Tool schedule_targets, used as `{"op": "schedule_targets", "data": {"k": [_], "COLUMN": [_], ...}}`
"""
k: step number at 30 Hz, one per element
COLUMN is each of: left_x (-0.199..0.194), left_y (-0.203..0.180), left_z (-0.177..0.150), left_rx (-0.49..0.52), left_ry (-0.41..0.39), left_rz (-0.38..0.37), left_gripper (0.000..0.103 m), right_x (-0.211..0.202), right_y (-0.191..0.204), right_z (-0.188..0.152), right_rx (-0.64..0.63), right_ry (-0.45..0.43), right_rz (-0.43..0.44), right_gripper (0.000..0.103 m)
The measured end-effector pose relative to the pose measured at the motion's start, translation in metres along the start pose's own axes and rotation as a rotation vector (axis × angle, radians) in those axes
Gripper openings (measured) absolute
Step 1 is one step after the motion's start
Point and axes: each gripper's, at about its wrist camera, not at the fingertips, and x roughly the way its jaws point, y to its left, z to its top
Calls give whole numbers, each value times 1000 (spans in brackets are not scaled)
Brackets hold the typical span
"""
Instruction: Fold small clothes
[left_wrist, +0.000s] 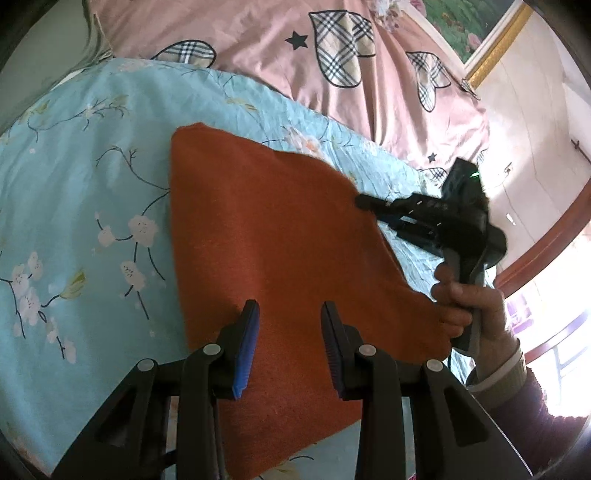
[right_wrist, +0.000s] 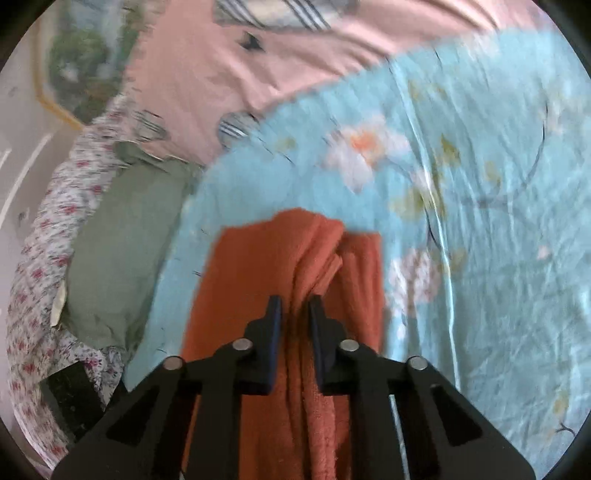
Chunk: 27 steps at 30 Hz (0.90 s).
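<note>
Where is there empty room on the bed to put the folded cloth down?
The blue flowered sheet lies bare left of the orange cloth, up to the pink quilt. More bare sheet shows right of the cloth in the right wrist view. Crowded: the right tongs by the cloth's right edge, and the green cloth pile.

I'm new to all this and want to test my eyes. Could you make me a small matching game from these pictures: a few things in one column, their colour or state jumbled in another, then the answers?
Things:
1. cloth
2. bedsheet
3. quilt
4. left gripper

Colour or state:
A. pink with plaid hearts
B. open, holding nothing
C. rust orange, pinched by the right gripper
D. light blue with blossoms

Pairs: 1-C, 2-D, 3-A, 4-B
</note>
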Motion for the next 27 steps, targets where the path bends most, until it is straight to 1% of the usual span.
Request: {"op": "schedule_targets", "data": {"k": [1,2,3,4,5,6,7,8,11,13,15,16,18,19,20,22,25,27], "left_x": [1,0,0,1,5,8,10,11,9,8,7,6,5,4,4,4,3,4], "left_y": [0,0,1,2,4,6,7,7,5,5,6,6,6,7,8,10,11,10], "left_z": [0,-1,-2,-3,-5,-5,-6,-7,-10,-10,-11,-10,-10,-10,-10,-11,-11,-10], "left_rx": [4,10,13,14,10,2,-3,-3,-2,-5,-7,-6,-5,-6,-8,-14,-19,-14], "left_ry": [0,-2,0,7,20,31,38,39,33,34,35,35,34,34,34,35,35,37], "left_rz": [-3,-4,-6,-9,-11,-6,-5,-6,-8,-8,-12,-12,-15,-18,-19,-25,-30,-28], "left_gripper": [34,34,34,34,34,34,34,34,34,34,34,34,34,34,34,34,34,34], "right_x": [-9,-22,-29,-32,-29,-23,-18,-15,-12,-11,-7,-4,1,2,2,2,10,16], "right_y": [4,7,6,2,-6,-13,-21,-25,-27,-22,-19,-18,-19,-20,-22,-23,-26,-27], "right_z": [-1,-3,-5,-6,-7,-7,-9,-10,-14,-15,-17,-18,-20,-23,-24,-27,-27,-24], "right_rx": [-17,-33,-42,-46,-40,-27,2,23,60,51,44,43,45,50,53,52,58,59], "right_ry": [-32,-72,-95,-99,-71,-39,-10,0,13,10,26,38,53,59,60,63,93,105], "right_rz": [13,26,11,-25,-74,-85,-71,-58,2,19,19,16,-1,-5,-6,2,-13,-7], "right_gripper": [1,0,0,0,0,0,2,4,6,7,8,10,21,36,44,44,44,44]}}
